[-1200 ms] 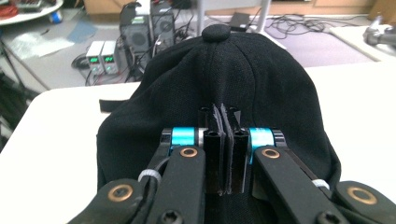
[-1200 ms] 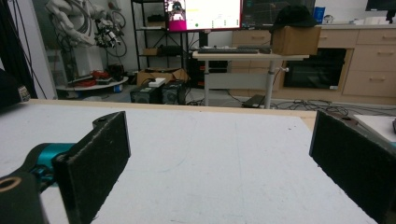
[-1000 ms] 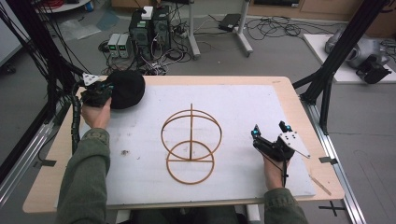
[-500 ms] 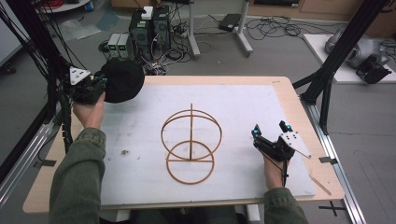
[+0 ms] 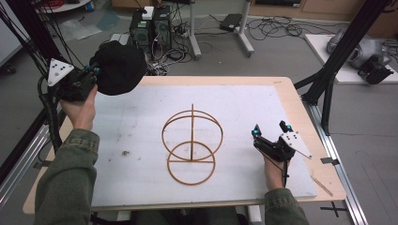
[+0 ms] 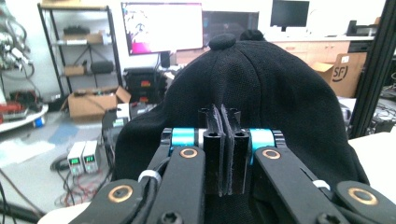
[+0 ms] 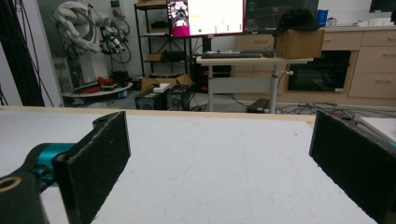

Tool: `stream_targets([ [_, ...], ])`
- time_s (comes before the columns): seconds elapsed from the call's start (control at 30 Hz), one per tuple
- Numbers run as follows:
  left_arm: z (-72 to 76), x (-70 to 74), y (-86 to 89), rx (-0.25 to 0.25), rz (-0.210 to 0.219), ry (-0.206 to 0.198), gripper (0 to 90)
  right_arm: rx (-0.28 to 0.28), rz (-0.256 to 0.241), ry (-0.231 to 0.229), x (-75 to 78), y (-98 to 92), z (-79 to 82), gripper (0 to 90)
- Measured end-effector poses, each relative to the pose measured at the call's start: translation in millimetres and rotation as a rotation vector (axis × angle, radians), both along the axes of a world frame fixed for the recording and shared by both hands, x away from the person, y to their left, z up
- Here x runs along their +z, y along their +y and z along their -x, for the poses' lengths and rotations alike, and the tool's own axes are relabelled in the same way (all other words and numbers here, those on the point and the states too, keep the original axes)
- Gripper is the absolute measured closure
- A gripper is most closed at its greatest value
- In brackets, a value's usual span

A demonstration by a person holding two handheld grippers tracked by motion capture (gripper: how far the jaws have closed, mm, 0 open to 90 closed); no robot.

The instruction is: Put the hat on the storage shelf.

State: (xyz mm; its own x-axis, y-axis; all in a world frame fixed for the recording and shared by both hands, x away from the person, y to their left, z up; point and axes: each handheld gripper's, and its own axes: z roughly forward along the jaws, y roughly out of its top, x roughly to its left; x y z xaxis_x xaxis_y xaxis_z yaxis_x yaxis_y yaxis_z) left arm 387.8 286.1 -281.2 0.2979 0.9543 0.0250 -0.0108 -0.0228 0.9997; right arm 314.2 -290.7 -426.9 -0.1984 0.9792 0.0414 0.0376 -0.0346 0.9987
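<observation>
Lifting higher off the table's corner, left gripper clamps the black cap; right gripper stays wide.

Even, diffuse room light keeps the white table bright with only faint shadows, while the monitor glares washed-out in both gripper views — their close jaws look soft, all frames are grainy, and the black cap loses detail.
</observation>
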Motion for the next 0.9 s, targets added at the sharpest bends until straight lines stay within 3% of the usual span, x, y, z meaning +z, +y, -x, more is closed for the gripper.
stream_targets([
  [0.23,15.5,19.5,-9.2,-0.062,0.012,-0.077,88.0,0.004,0.003,0.000,0.1,1.2,-0.3,4.4],
  [0.53,26.5,31.0,-26.9,-0.185,0.054,-0.119,87.9,0.003,0.004,0.000,0.2,1.2,-0.3,4.4],
  [0.7,32.1,35.9,-37.7,-0.230,0.040,-0.138,87.9,0.005,0.003,0.003,0.2,1.6,-0.1,4.4],
  [0.9,39.9,41.8,-48.0,-0.304,0.075,-0.155,87.9,0.005,0.000,-0.004,0.6,1.2,0.1,4.4],
])
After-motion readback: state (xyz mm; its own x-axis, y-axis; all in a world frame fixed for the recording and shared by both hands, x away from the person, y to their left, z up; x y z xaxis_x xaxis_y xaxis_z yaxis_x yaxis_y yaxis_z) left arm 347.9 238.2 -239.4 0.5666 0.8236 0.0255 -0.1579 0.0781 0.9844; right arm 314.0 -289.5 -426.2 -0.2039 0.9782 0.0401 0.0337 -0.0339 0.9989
